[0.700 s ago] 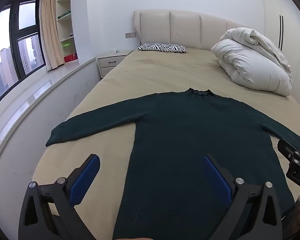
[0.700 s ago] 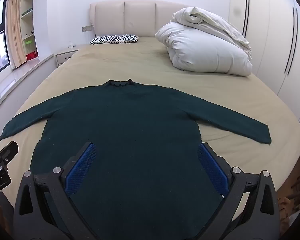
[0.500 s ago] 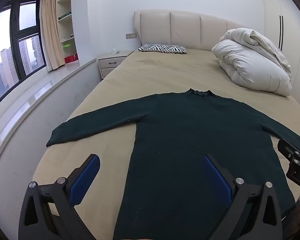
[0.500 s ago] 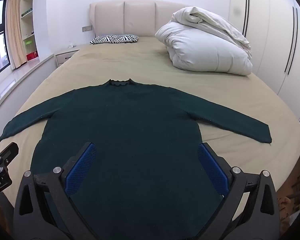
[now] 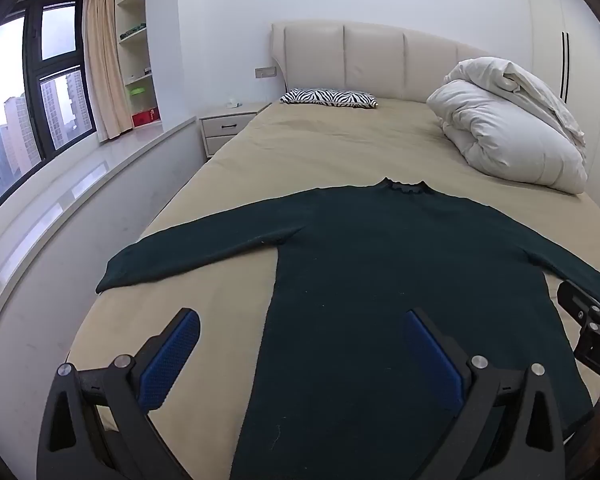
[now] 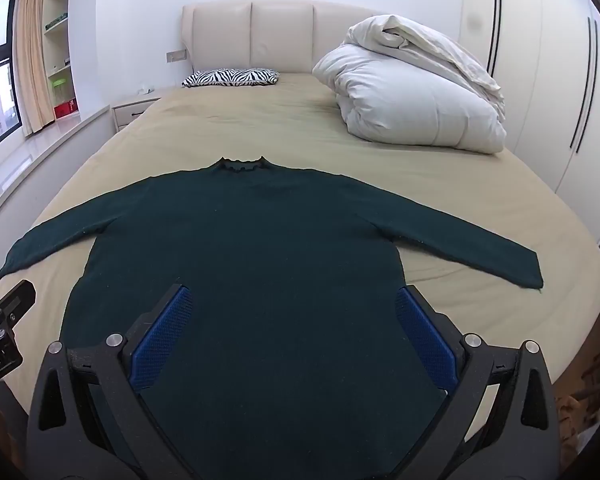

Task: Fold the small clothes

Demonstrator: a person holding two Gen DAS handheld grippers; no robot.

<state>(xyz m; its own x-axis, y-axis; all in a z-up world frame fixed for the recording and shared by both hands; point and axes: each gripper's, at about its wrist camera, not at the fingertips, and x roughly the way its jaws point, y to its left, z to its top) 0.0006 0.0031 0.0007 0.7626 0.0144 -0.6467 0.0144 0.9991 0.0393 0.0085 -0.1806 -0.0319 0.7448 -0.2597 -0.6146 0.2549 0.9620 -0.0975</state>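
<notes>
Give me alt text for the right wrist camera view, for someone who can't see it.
A dark green sweater lies flat, sleeves spread, collar away from the camera, on a beige bed; the open right gripper hovers over its lower half. A white duvet and a zebra pillow sit near the headboard. The left gripper shows at the left edge.

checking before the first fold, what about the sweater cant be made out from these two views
- sweater hem: both views, cut off by the bottom edge and gripper frames.
- Right cuff: left wrist view, behind the right gripper.
- Collar label: too small in either view.
</notes>
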